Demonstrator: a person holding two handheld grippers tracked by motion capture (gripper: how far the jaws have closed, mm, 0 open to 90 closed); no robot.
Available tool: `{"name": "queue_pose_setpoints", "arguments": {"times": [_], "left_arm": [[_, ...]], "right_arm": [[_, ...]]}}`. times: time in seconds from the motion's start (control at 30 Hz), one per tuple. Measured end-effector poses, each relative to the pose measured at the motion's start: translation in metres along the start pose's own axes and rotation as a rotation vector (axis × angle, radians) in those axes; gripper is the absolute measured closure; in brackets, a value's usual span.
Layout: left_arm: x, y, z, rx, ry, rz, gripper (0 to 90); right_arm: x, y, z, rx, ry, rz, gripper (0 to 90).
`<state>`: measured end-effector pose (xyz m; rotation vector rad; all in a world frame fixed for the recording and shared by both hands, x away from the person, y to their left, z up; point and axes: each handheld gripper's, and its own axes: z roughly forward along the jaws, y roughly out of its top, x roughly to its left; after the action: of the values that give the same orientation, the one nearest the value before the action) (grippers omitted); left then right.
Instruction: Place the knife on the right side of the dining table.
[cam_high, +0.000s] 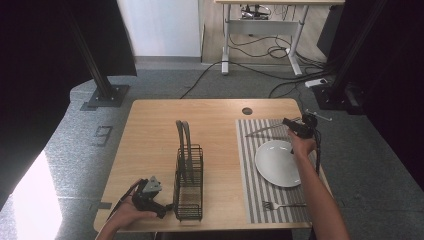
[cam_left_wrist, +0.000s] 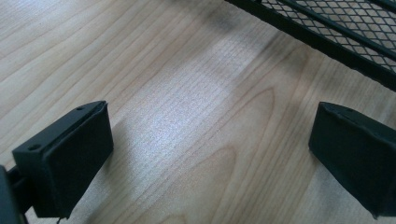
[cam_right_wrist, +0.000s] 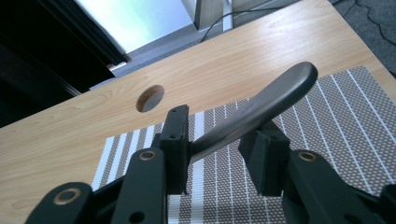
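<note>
My right gripper (cam_high: 287, 123) (cam_right_wrist: 215, 149) hangs over the far end of the striped placemat (cam_high: 246, 170) (cam_right_wrist: 327, 116), shut on a grey metal utensil (cam_high: 265, 130) (cam_right_wrist: 261, 105). The utensil's rounded handle end points away from the jaws, toward the table's middle. A white plate (cam_high: 277, 162) lies on the mat, with a fork (cam_high: 280, 205) at the mat's near end. My left gripper (cam_high: 166, 210) (cam_left_wrist: 210, 154) rests low at the table's front left, open, with bare wood between its pads. A black wire rack (cam_high: 189, 182) (cam_left_wrist: 336, 28) stands just beyond it.
Two thin grey curved pieces (cam_high: 183, 137) stand upright in the rack. A round cable hole (cam_high: 247, 111) (cam_right_wrist: 150, 98) sits near the wooden table's (cam_high: 150, 130) far edge. Beyond the table are black frame posts, floor cables and another desk.
</note>
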<state>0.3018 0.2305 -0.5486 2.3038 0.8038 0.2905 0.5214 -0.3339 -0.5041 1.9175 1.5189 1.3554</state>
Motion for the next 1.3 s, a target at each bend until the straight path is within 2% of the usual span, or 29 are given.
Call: {"name": "queue_pose_setpoints", "arguments": {"times": [0.17, 0.3, 0.4, 0.53, 0.67, 1.3], "left_arm": [[0.000, 0.000, 0.000, 0.000, 0.000, 0.000, 0.0], [0.000, 0.000, 0.000, 0.000, 0.000, 0.000, 0.0], [0.000, 0.000, 0.000, 0.000, 0.000, 0.000, 0.0], [0.000, 0.000, 0.000, 0.000, 0.001, -0.001, 0.0], [0.000, 0.000, 0.000, 0.000, 0.001, -0.001, 0.0], [0.000, 0.000, 0.000, 0.000, 0.001, -0.001, 0.0]], "right_arm": [[-0.004, -0.001, 0.002, 0.021, -0.013, 0.020, 60.5], [-0.011, -0.005, 0.004, 0.021, -0.006, 0.050, 60.4], [-0.018, -0.010, 0.007, 0.029, 0.000, 0.092, 59.8], [-0.023, -0.013, 0.009, 0.040, -0.003, 0.115, 58.6], [-0.025, -0.014, 0.010, 0.047, -0.010, 0.112, 57.5], [-0.031, -0.018, 0.016, 0.093, -0.045, 0.162, 53.5]]}}
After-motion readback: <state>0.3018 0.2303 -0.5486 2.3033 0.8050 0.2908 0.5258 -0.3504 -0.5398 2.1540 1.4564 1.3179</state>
